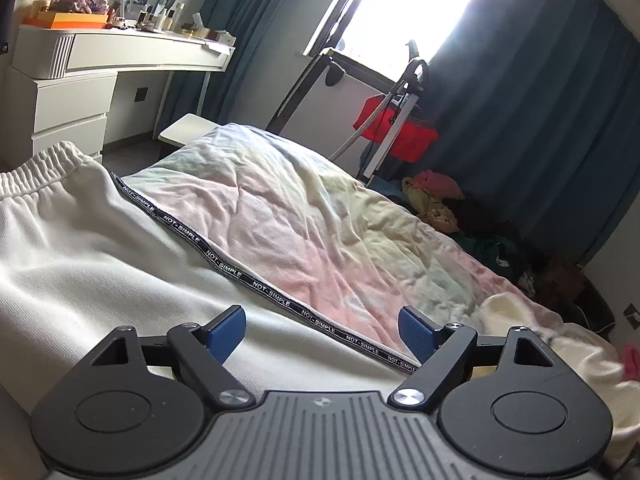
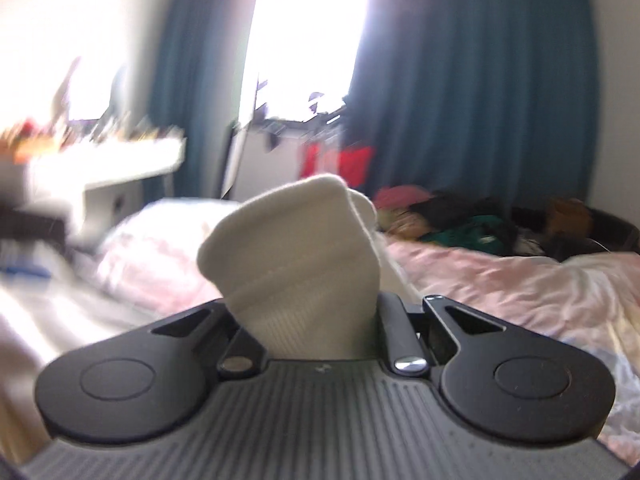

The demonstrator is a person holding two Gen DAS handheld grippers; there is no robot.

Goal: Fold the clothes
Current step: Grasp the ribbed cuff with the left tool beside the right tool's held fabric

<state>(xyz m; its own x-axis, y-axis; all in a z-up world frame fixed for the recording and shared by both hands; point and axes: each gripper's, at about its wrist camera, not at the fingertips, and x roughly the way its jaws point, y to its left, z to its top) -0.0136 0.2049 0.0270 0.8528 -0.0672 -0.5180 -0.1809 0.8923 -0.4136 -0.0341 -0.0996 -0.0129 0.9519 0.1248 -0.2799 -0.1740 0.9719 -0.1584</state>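
Note:
White sweatpants (image 1: 80, 248) with an elastic waistband and a black "NOT-SIMPLE" side stripe (image 1: 256, 280) lie spread on the bed in the left wrist view. My left gripper (image 1: 322, 334) is open, its blue pads (image 1: 226, 334) just above the white fabric near the stripe. My right gripper (image 2: 308, 312) is shut on a bunched end of the white sweatpants (image 2: 296, 248) and holds it raised above the bed; the fabric hides its fingertips. The right wrist view is motion-blurred.
A pink and pale crumpled bedsheet (image 1: 320, 216) covers the bed. A pile of mixed clothes (image 1: 448, 200) lies at the far side. A white dresser with bottles (image 1: 80, 64), a red bag on a stand (image 1: 396, 128) and teal curtains (image 1: 520, 100) are beyond.

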